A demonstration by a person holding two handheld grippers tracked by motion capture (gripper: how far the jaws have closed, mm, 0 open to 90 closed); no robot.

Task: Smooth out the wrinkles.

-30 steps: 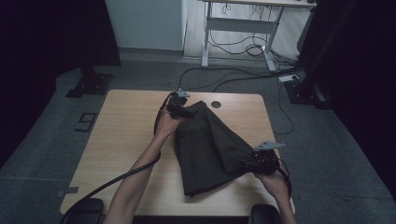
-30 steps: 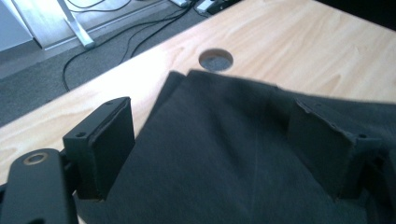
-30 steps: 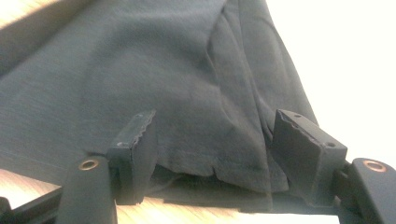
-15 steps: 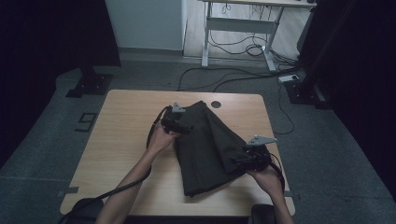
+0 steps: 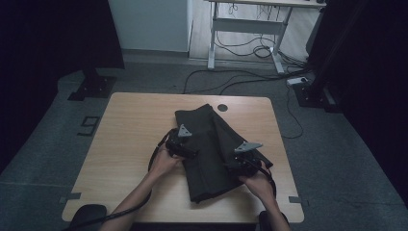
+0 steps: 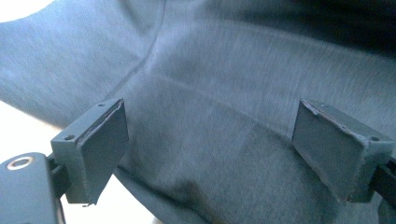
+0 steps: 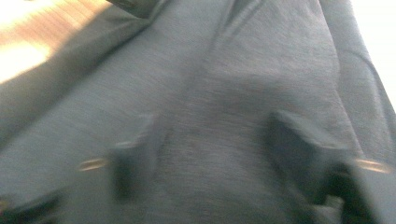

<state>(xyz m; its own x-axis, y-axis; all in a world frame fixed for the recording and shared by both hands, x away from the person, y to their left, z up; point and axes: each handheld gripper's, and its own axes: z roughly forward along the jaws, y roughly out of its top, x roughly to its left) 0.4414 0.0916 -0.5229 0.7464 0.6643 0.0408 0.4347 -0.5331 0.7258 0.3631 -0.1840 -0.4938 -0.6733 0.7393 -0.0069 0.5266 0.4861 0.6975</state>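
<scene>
A folded cloth (image 5: 211, 154) lay on the counter (image 5: 130, 144), a bit right of the middle. The left gripper (image 5: 180, 144) sat at the cloth's left edge. The right gripper (image 5: 243, 161) sat on its right side, nearer the person.

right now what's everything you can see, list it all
cloth: one, dark, folded, on the table's middle and right
table: one, light wood, centre of the room
hole: one, dark round, far edge of the table
desk: one, white frame, behind the table
cables: several, black, on the grey floor
left gripper: one, black, jaws open over the cloth's left edge
right gripper: one, black, blurred, jaws apart over the cloth's right side, having just been closing
hands: two, coming in from the bottom
</scene>
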